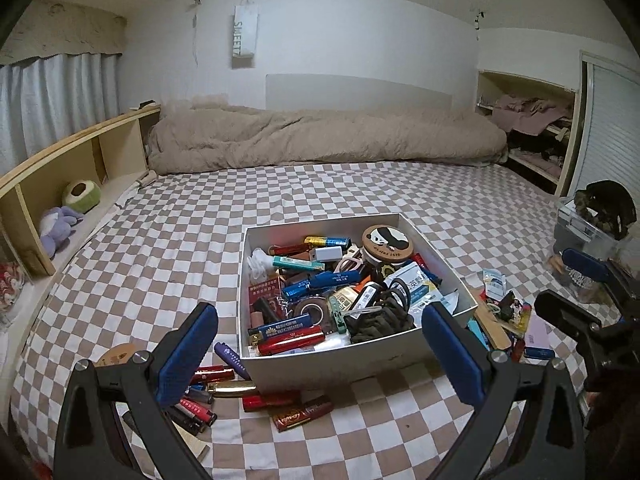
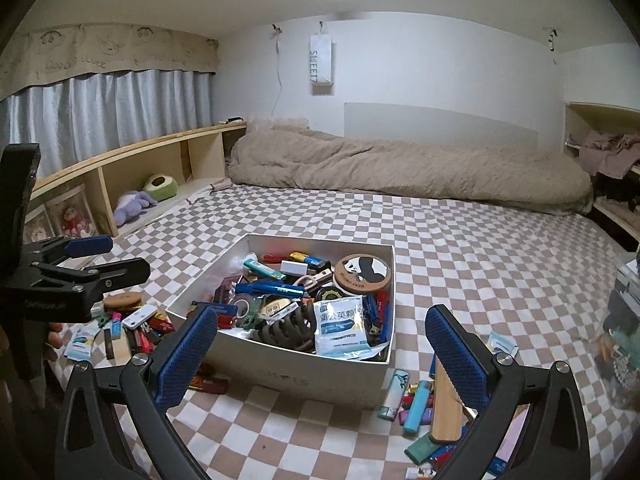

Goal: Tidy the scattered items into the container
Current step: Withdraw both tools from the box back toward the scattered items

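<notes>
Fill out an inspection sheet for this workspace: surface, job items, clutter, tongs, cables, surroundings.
Surface: checkered bedsheet, flat, mostly bare beyond the box.
Job's things: white box already heaped with lighters, tape, a panda tin and sachets. Loose lighters lie by its near left corner; more lighters and a wooden strip lie at its right side.
Clutter: rolled duvet at the far end of the bed.
Tongs: left tongs open, empty; right tongs open, empty.
Cables: a thin cord hangs on the far wall.
Surroundings: wooden shelf with plush toys, curtain, clothes shelves.
</notes>
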`<state>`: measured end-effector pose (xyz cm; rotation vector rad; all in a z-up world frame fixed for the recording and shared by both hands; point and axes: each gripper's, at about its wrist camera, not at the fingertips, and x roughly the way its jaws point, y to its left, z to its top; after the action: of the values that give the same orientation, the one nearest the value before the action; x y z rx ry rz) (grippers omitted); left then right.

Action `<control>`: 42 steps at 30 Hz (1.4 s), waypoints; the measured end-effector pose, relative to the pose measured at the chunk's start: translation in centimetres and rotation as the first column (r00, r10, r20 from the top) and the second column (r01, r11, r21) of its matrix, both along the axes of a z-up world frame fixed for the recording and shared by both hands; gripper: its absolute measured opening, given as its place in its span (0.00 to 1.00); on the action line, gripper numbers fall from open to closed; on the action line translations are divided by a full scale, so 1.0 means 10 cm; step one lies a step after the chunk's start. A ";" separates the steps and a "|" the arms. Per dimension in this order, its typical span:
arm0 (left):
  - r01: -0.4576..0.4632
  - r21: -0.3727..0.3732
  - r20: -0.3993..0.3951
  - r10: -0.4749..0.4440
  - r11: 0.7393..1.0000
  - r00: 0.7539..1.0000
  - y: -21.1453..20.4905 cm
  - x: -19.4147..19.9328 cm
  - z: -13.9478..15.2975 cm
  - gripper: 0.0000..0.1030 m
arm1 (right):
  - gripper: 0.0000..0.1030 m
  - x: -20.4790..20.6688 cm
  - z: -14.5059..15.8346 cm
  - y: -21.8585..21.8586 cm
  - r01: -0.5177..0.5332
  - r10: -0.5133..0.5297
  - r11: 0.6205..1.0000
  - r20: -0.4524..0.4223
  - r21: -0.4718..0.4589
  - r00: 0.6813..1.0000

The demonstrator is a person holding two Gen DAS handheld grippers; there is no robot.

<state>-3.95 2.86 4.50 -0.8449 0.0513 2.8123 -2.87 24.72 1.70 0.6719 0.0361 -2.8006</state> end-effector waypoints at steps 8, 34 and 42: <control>-0.021 0.023 0.000 0.021 1.000 1.000 -0.05 0.09 0.01 1.00 | 1.00 0.12 0.07 -0.01 -0.006 0.006 1.000 -0.017 -0.006 1.000; -0.082 0.070 -0.020 0.084 0.994 0.996 -0.16 0.00 -0.23 1.00 | 1.00 0.02 -0.08 0.18 0.015 -0.015 1.000 -0.031 -0.007 0.999; -0.091 0.031 -0.009 0.091 0.995 0.996 -0.15 -0.08 -0.50 1.00 | 1.00 -0.07 -0.44 0.39 0.080 -0.078 0.996 0.046 -0.044 0.996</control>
<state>-4.74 1.32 -0.48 -0.8466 -0.0292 2.8943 -3.62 28.66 -2.71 0.7394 -0.0640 -2.8516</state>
